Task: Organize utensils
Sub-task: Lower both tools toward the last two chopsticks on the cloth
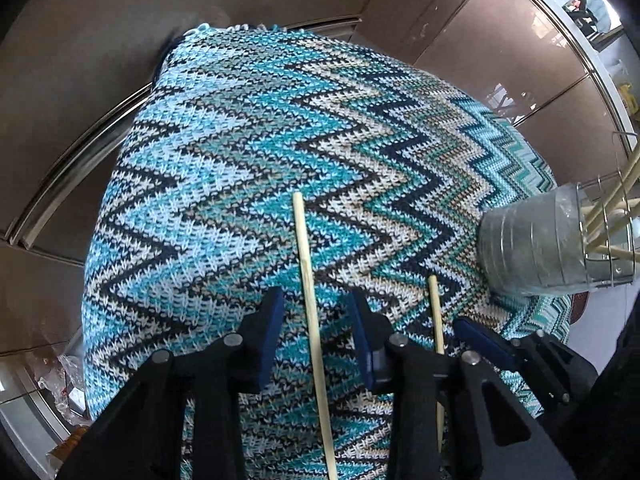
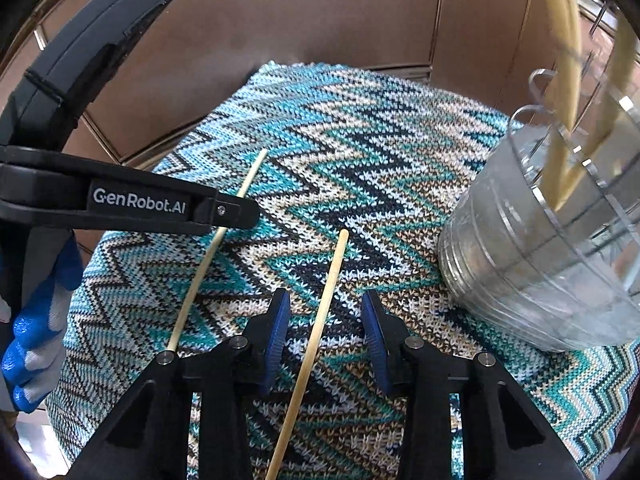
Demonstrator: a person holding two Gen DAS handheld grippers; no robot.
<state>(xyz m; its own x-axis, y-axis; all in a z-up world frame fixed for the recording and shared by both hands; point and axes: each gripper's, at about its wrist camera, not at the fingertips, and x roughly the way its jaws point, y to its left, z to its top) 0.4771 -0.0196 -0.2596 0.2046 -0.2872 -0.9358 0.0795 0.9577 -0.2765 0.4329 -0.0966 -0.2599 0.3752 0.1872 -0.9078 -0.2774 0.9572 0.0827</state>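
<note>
Just two chopsticks (image 2: 320,312) (image 2: 212,248) lying loose.

"GenRobot.AI" in white, on left gripper (image 2: 256,212) body

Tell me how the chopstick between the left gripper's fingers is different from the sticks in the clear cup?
The loose chopstick lies flat on the zigzag cloth; the chopsticks in the clear cup stand leaning. The loose one is alone between the left hand-held gripper fingers, untouched; the cup holds several together. All look like the same pale wood.
</note>
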